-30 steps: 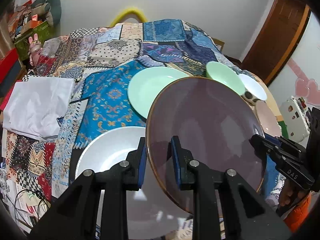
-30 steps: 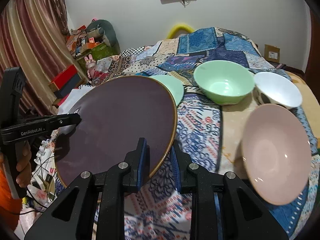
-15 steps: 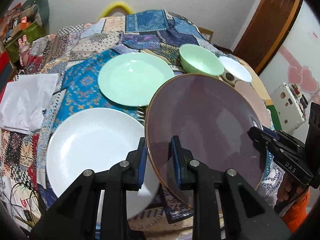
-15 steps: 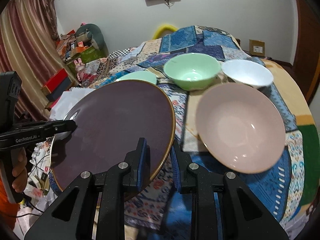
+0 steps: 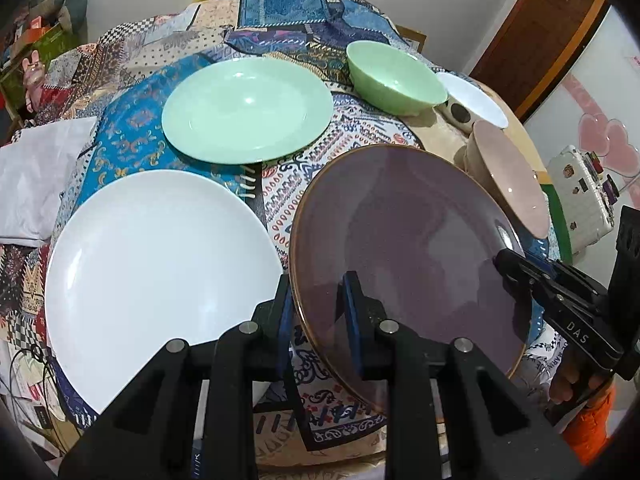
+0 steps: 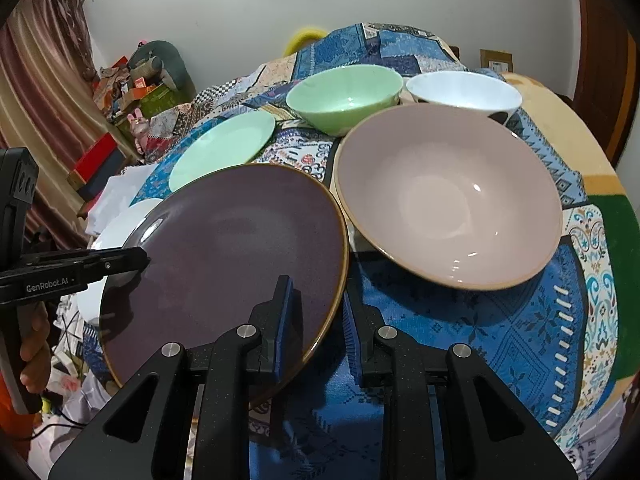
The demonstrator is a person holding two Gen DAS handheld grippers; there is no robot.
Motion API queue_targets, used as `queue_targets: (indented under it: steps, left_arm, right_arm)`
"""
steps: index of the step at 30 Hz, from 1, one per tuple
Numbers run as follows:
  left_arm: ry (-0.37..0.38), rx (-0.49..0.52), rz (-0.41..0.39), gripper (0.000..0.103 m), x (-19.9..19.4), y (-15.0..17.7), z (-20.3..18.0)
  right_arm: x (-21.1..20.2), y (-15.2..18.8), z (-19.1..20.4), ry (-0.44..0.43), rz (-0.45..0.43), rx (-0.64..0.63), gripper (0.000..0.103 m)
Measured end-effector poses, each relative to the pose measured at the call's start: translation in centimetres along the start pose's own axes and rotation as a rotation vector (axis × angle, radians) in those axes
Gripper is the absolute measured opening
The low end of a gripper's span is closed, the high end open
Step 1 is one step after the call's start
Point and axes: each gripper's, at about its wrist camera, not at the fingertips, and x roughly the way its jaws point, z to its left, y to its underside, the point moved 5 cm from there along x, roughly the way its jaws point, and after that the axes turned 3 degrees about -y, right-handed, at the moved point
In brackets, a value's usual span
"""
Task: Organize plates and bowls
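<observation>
The dark purple plate [image 5: 404, 248] with its thin brown rim was held up above the near edge of the table, tilted, with one gripper on each side of it. The left gripper [image 5: 316, 312] was clamped on the plate's near rim, one blue pad under the edge and one on the face. The right gripper [image 6: 316, 320] held the opposite rim the same way, its two fingers pinched across the edge; in the left view its tip [image 5: 516, 268] showed at the plate's far right side.

Just left of the purple plate lay a large white plate [image 5: 156, 276] flat on the patchwork tablecloth [image 5: 132, 128], and beyond that a pale green plate [image 5: 248, 116]. To the right of the purple plate sat a wide pink bowl [image 6: 448, 200], close to its rim; whether they touched could not be told. Behind the pink bowl stood a green bowl [image 6: 344, 98] and a white bowl [image 6: 464, 92], side by side. A folded white cloth [image 5: 36, 176] rested at the table's left edge. A wooden door [image 5: 536, 36] stood at the far right of the room.
</observation>
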Motion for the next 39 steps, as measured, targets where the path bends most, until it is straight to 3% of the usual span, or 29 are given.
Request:
queue_targets:
  steps: [17,30,35,39]
  left_arm:
    - [0.003,-0.003,0.056,0.024,3.1,0.0,-0.3]
    - [0.007,-0.009,0.070,0.026,3.2,0.2,-0.2]
    - [-0.021,0.006,0.029,0.033,1.7,0.2,-0.1]
    - [-0.044,0.014,-0.042,0.048,-0.5,-0.2,0.0]
  right_arm:
    - [1.3,0.5,-1.7,0.010,0.034,0.050,0.022]
    - [0.7,0.5,-1.5,0.030,0.055,0.020,0.023]
    - [-0.6,0.2,-1.3,0.044,0.033,0.006,0.023]
    - [-1.6,-0.3,-0.6,0.042,0.008,-0.008,0.023]
